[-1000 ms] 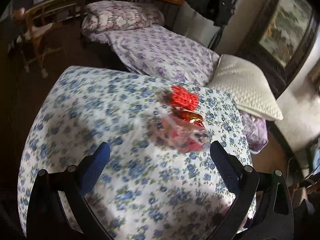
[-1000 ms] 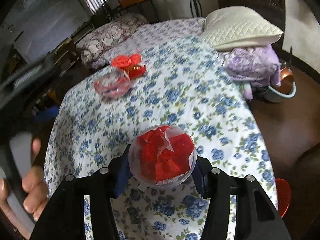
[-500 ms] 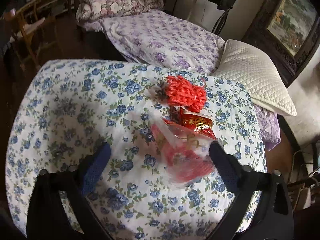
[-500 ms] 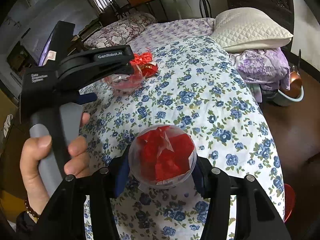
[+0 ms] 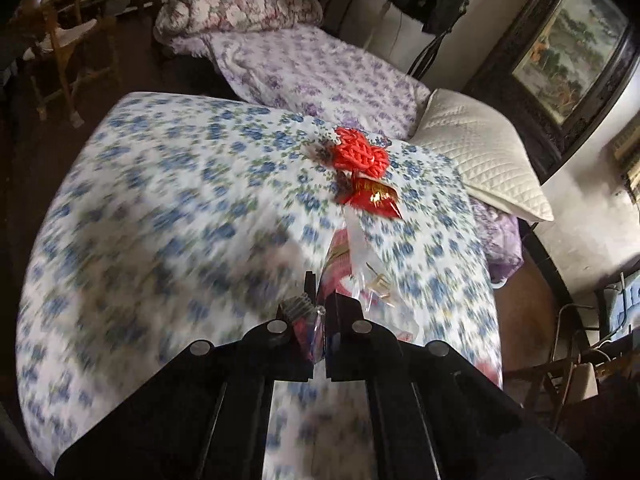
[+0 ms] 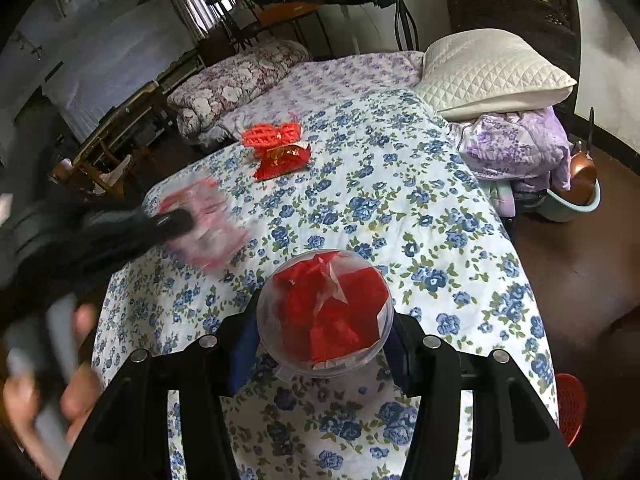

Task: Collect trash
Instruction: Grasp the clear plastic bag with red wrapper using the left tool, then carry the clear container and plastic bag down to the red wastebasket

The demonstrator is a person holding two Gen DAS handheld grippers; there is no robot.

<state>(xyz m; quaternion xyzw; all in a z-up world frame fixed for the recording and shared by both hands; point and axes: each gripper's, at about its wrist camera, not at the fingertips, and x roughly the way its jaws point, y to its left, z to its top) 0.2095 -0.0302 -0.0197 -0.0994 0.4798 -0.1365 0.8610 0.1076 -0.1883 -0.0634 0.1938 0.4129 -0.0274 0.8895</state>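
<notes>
Clear plastic wrapper (image 5: 362, 276) with pink-red print, pinched at its near edge between the closed fingers of the left claw (image 5: 320, 316); the rest of the film trails out over the blue-flowered bedspread (image 5: 180, 208). The right wrist view shows the same wrapper (image 6: 204, 220) blurred at the tip of the left claw (image 6: 176, 220), above the left part of the bedspread (image 6: 400, 208). Beyond it, toward the far edge of the bed, lies a red foil packet (image 5: 374, 198) (image 6: 282, 160), and just behind that, touching it, a red knitted piece (image 5: 360, 154) (image 6: 272, 134).

Right claw (image 6: 322, 320), fingers half apart and pressed against the sides of a clear round cup (image 6: 324, 312) filled with crumpled red paper; it is held over the near middle of the bedspread. A person's hand (image 6: 76, 384), blurred, grips the left tool's handle at the near left.

Surroundings: white quilted pillow (image 5: 476, 160) (image 6: 488, 72) at the far right of the bed, a folded purple-flowered cover (image 6: 516, 144) under it, a second bed with lilac-flowered sheet (image 5: 312, 76) beyond, and a framed painting (image 5: 568, 44) on the right wall.
</notes>
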